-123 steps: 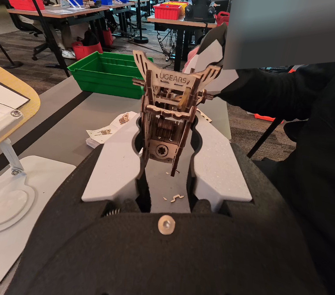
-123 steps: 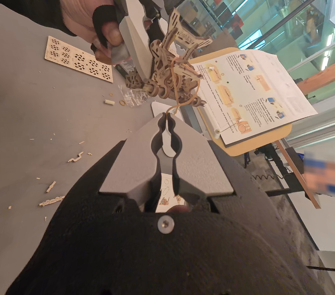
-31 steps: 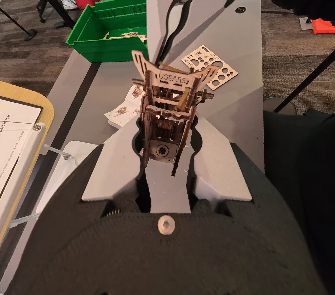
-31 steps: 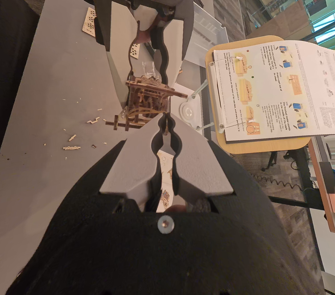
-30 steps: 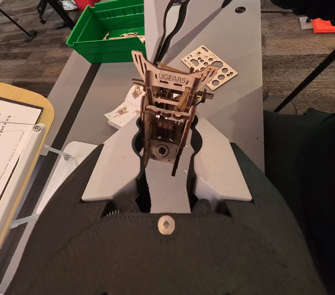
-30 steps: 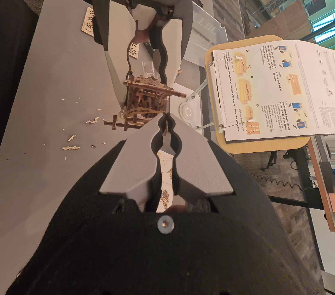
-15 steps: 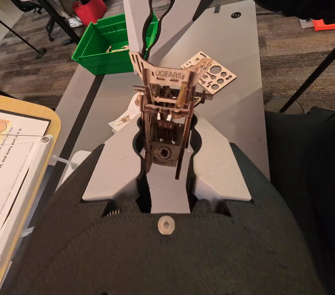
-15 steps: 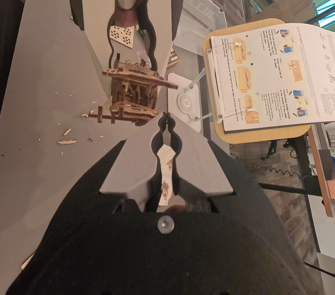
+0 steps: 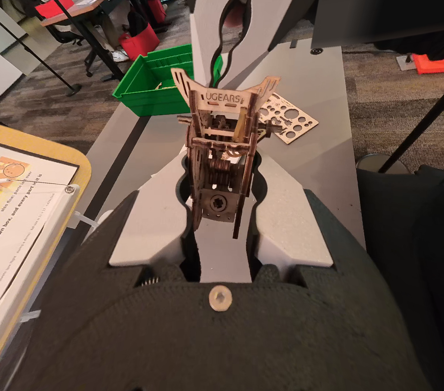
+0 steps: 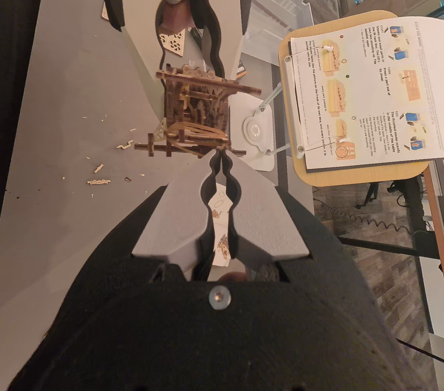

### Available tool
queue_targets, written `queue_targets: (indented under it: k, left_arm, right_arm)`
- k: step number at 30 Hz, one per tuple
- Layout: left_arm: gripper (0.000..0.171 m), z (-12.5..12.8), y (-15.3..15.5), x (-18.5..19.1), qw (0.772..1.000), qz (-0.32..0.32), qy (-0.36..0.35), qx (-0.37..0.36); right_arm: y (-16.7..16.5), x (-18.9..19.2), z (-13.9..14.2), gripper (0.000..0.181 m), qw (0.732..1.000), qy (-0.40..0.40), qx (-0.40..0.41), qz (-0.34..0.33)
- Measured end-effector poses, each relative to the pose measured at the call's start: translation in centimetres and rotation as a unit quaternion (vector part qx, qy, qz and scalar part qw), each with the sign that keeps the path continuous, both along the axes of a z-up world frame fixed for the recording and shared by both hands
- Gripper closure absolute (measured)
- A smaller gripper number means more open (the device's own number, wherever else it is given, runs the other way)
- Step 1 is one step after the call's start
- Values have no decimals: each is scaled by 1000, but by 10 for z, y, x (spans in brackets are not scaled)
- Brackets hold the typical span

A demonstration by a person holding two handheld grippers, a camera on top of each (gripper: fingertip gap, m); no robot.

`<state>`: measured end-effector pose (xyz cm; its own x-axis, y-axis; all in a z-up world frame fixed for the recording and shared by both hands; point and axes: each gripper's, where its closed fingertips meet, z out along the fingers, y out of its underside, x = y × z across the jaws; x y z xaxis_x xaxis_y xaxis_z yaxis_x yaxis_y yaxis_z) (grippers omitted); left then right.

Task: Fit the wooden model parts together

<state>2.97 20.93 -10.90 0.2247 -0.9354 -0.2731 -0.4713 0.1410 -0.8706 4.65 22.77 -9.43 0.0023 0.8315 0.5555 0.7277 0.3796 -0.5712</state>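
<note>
The wooden model (image 9: 219,151), a brown frame with gears inside, is clamped upright between the fingers of my left gripper (image 9: 221,163). In the right wrist view the model (image 10: 192,103) lies sideways in the left gripper (image 10: 192,67), above the grey table (image 10: 72,91). A tan rubber band (image 10: 192,130) loops across the model's near end. My right gripper (image 10: 219,153) is shut, its tips pinching the band at the model's edge. In the left wrist view the right gripper (image 9: 216,83) comes in from above, behind the model's top plate.
A green bin (image 9: 153,93) and a punched parts sheet (image 9: 290,118) lie at the table's far end. An instruction board (image 10: 360,95) on a white stand (image 10: 254,131) is beside the table. Wooden scraps (image 10: 98,181), a booklet (image 10: 218,211) and a clear tray (image 10: 276,7) lie around. My two grippers' fingertips are within a few centimetres of each other.
The band hung slack from the model to my right tips four seconds ago; now the tips are against the model's end. In the last second both grippers tilted and drew slightly closer together.
</note>
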Motion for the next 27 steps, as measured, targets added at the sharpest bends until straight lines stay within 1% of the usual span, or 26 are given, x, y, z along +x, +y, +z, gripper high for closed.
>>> queue_targets:
  k: [6,9,16,20,25,27]
  left_arm:
    - [126,6,3,-3,998,1,-56,-31]
    - [126,6,-2,0,996,-14,-72,-47]
    - [126,11,-7,1,993,-36,-100,-58]
    - [126,14,-8,1,990,-45,-112,-70]
    - [126,16,-10,2,986,-62,-124,-92]
    - [125,18,-11,2,984,-67,-131,-100]
  right_arm:
    - [-4,3,4,181,1000,19,-7,0]
    - [-7,2,5,181,999,35,-14,5]
    - [-11,-3,15,181,995,92,-24,3]
    - [-14,-1,20,173,993,118,-20,2]
    - [-19,4,29,172,989,148,-21,13]
    - [-22,5,33,171,984,170,-41,20]
